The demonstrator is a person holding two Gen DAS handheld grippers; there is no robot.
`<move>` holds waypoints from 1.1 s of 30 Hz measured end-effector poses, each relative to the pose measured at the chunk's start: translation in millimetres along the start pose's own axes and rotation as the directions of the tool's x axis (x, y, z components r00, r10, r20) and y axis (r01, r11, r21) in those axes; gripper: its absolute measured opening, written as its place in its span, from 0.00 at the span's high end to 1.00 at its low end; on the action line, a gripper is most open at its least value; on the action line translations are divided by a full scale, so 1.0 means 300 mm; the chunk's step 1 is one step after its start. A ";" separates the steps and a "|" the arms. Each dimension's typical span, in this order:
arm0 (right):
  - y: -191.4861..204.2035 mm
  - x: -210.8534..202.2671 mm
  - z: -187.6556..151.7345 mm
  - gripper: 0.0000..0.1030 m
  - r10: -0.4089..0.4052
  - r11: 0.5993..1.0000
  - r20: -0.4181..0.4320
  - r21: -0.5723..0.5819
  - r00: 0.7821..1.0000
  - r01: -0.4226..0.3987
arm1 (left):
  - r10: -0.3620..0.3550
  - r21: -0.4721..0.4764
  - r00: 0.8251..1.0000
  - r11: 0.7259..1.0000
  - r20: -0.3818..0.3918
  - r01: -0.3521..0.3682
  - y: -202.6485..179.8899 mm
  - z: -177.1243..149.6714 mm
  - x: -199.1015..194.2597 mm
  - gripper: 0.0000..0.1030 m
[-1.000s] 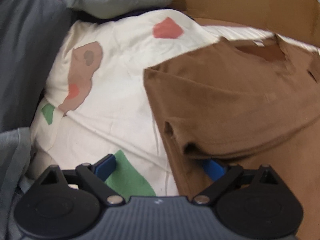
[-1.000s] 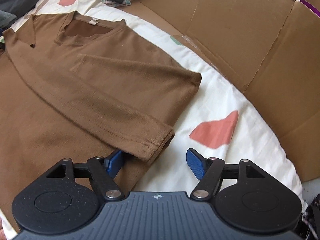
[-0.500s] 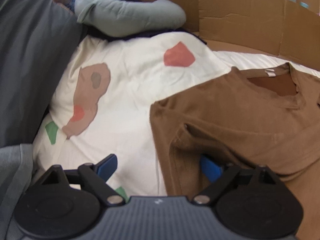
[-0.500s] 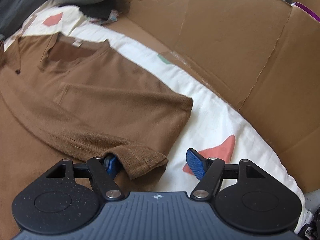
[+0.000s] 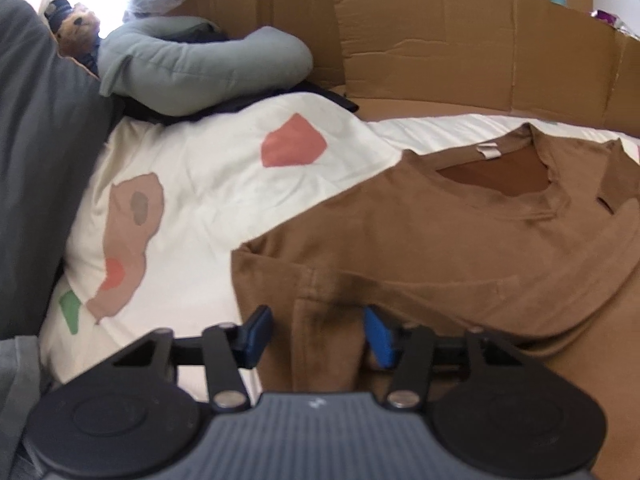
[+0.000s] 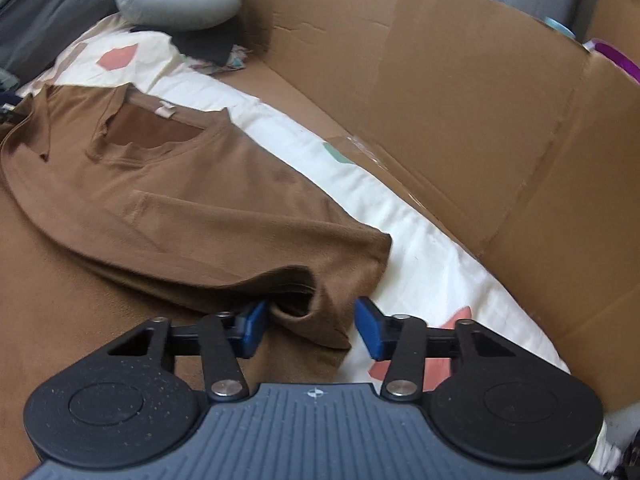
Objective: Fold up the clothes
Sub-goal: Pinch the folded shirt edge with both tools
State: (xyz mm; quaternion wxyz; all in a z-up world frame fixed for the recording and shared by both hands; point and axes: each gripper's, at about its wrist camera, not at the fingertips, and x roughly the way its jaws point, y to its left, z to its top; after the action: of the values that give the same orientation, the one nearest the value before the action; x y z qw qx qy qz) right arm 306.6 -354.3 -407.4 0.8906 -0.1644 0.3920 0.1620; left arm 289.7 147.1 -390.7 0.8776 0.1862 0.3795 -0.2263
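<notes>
- Both grippers' jaws narrower than a second ago, each now straddling a shirt sleeve.
- Left gripper (image 5: 316,334) angled down, jaws closing, sleeve fabric between them.
- Right gripper (image 6: 310,326) angled down, jaws closing around the sleeve hem.
- Brown shirt (image 5: 460,240) lies on the bed sheet (image 5: 208,184).

A brown short-sleeved T-shirt (image 5: 460,240) lies spread face-up on a white patterned sheet (image 5: 208,184), neckline with pale label away from the cameras, both sleeves bunched and slightly raised at their hems.
</notes>
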 end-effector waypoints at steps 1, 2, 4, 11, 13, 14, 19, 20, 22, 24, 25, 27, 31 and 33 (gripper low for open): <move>0.005 0.000 0.002 0.52 0.003 1.000 0.002 -0.012 1.000 -0.003 | -0.008 -0.012 1.000 1.000 -0.006 0.008 0.004 -0.002 0.002 0.59; 0.006 0.001 0.005 0.55 0.006 1.000 0.003 -0.015 1.000 -0.006 | -0.012 -0.026 1.000 1.000 -0.011 0.012 0.009 -0.004 0.004 0.61; 0.009 0.001 0.011 0.59 0.012 1.000 0.007 -0.022 1.000 -0.012 | -0.018 -0.057 1.000 0.998 -0.015 0.017 0.020 -0.006 0.006 0.71; -0.027 0.004 0.035 0.84 0.016 0.999 0.015 0.033 1.000 -0.016 | -0.020 -0.175 1.000 0.984 0.009 0.021 0.073 -0.004 -0.010 0.95; -0.058 0.006 0.047 0.84 0.010 0.996 0.020 0.088 1.000 -0.012 | -0.016 -0.217 1.000 0.976 0.007 0.017 0.095 -0.006 -0.010 0.95; -0.075 0.007 0.054 0.84 0.004 0.993 0.023 0.118 1.000 -0.007 | -0.015 -0.238 1.000 0.971 0.003 0.015 0.105 -0.009 -0.008 0.95; -0.139 -0.002 0.071 0.82 0.002 0.974 0.034 0.228 0.999 -0.010 | -0.007 -0.292 1.000 0.956 0.001 0.007 0.137 -0.017 -0.008 0.95; -0.143 -0.007 0.074 0.78 0.006 0.974 0.038 0.227 0.999 -0.014 | -0.007 -0.298 1.000 0.954 0.001 0.007 0.140 -0.018 -0.009 0.95; -0.148 -0.024 0.075 0.70 0.025 0.975 0.048 0.220 0.999 -0.035 | -0.008 -0.306 1.000 0.952 0.001 0.008 0.143 -0.018 -0.008 0.95; -0.152 -0.041 0.072 0.65 0.051 0.976 0.051 0.209 0.997 -0.060 | -0.009 -0.314 1.000 0.949 0.001 0.009 0.147 -0.018 -0.007 0.95; -0.151 -0.048 0.067 0.64 0.057 0.978 0.048 0.199 0.997 -0.065 | -0.009 -0.315 1.000 0.949 0.001 0.009 0.147 -0.019 -0.007 0.95; -0.153 -0.058 0.052 0.63 0.072 0.980 0.033 0.184 0.997 -0.077 | -0.009 -0.315 1.000 0.949 0.001 0.009 0.146 -0.020 -0.007 0.95; -0.150 -0.053 0.015 0.57 0.079 0.983 -0.005 0.168 0.997 -0.077 | -0.009 -0.314 1.000 0.950 0.000 0.009 0.145 -0.021 -0.007 0.95; -0.140 -0.037 0.003 0.57 0.072 0.986 -0.022 0.150 0.997 -0.068 | -0.008 -0.312 1.000 0.950 0.000 0.007 0.144 -0.020 -0.007 0.95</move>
State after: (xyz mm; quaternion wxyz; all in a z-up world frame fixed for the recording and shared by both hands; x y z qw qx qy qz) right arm 317.6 -393.2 -391.4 0.8887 -0.0856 0.4206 0.1612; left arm 308.0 186.3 -386.2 0.8948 0.0438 0.4119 -0.1667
